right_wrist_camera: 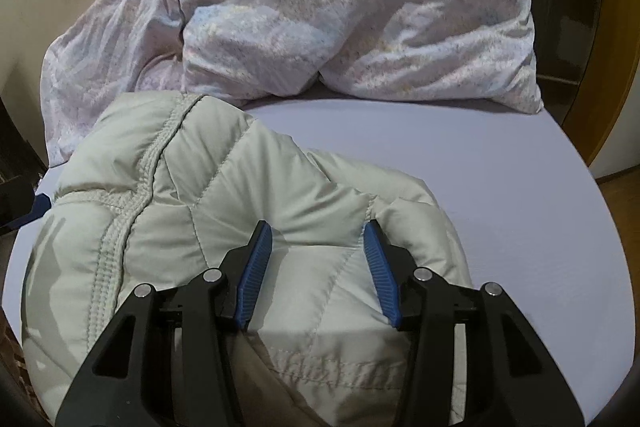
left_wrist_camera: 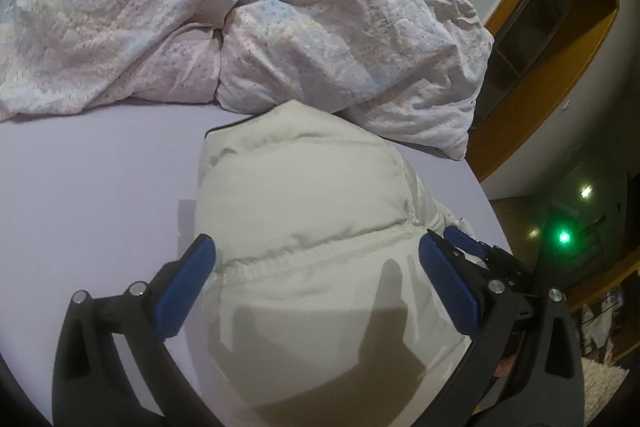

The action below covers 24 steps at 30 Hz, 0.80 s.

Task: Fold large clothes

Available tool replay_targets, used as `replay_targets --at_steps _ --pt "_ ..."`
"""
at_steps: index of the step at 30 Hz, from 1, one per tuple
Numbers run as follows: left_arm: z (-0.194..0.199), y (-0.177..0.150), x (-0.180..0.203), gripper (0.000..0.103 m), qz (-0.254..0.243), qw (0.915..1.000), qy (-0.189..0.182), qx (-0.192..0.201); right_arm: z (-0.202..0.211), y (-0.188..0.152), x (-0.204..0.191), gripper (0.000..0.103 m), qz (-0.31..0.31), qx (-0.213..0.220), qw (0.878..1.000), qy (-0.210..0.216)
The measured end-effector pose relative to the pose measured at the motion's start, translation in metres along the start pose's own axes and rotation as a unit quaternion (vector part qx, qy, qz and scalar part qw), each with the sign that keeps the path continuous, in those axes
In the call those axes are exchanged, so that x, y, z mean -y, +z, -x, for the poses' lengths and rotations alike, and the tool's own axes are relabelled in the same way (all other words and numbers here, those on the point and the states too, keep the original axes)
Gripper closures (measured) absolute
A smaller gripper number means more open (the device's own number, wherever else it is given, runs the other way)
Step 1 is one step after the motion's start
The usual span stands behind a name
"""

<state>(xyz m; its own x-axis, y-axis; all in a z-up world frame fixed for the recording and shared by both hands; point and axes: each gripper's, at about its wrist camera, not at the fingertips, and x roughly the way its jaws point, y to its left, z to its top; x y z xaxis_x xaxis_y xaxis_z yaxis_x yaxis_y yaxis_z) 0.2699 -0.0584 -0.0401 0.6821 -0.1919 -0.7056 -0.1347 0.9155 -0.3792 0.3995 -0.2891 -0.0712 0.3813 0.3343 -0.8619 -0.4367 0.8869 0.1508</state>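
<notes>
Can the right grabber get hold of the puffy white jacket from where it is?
Probably yes. The right gripper is already right over the puffy jacket, its blue fingers apart with a padded fold between them. Nothing blocks it; the crumpled duvet lies farther back on the bed.

Cream quilted puffer jacket (right_wrist_camera: 248,211) on lilac-sheeted bed (right_wrist_camera: 500,187), near edge; crumpled floral pastel duvet (right_wrist_camera: 340,7) behind jacket, touching.

The jacket (right_wrist_camera: 224,187) is plain off-white. The duvet (left_wrist_camera: 168,11) is pale pink with a faint blue speckled print. The sheet (left_wrist_camera: 92,187) is lilac; gripper pads (right_wrist_camera: 254,275) are blue.
</notes>
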Motion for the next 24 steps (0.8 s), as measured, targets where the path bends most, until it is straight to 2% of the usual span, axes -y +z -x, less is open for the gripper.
replay_targets --at_steps 3,6,8,14,19,24 --pt "-0.001 0.001 0.006 0.002 -0.020 0.9997 0.011 0.008 0.011 0.007 -0.003 0.054 -0.008 -0.001 1.000 0.002" --pt "-0.002 0.003 0.009 0.002 -0.033 0.9989 0.021 0.025 0.031 0.011 -0.006 0.054 -0.013 0.039 0.999 0.015" --pt "-0.005 0.005 0.012 0.002 -0.039 0.9984 0.027 0.031 0.035 0.015 -0.007 0.054 -0.012 0.049 0.999 0.013" --pt "-0.025 0.008 0.023 0.002 -0.069 0.9959 0.052 0.028 0.016 0.008 -0.002 0.054 -0.002 0.029 1.000 -0.007" --pt "-0.042 0.002 0.032 0.002 -0.092 0.9921 0.083 0.020 0.006 0.004 0.001 0.054 0.002 0.027 1.000 -0.005" --pt "-0.057 -0.003 0.031 0.002 -0.096 0.9904 0.098 0.015 -0.004 0.000 0.004 0.053 -0.004 0.026 1.000 0.001"
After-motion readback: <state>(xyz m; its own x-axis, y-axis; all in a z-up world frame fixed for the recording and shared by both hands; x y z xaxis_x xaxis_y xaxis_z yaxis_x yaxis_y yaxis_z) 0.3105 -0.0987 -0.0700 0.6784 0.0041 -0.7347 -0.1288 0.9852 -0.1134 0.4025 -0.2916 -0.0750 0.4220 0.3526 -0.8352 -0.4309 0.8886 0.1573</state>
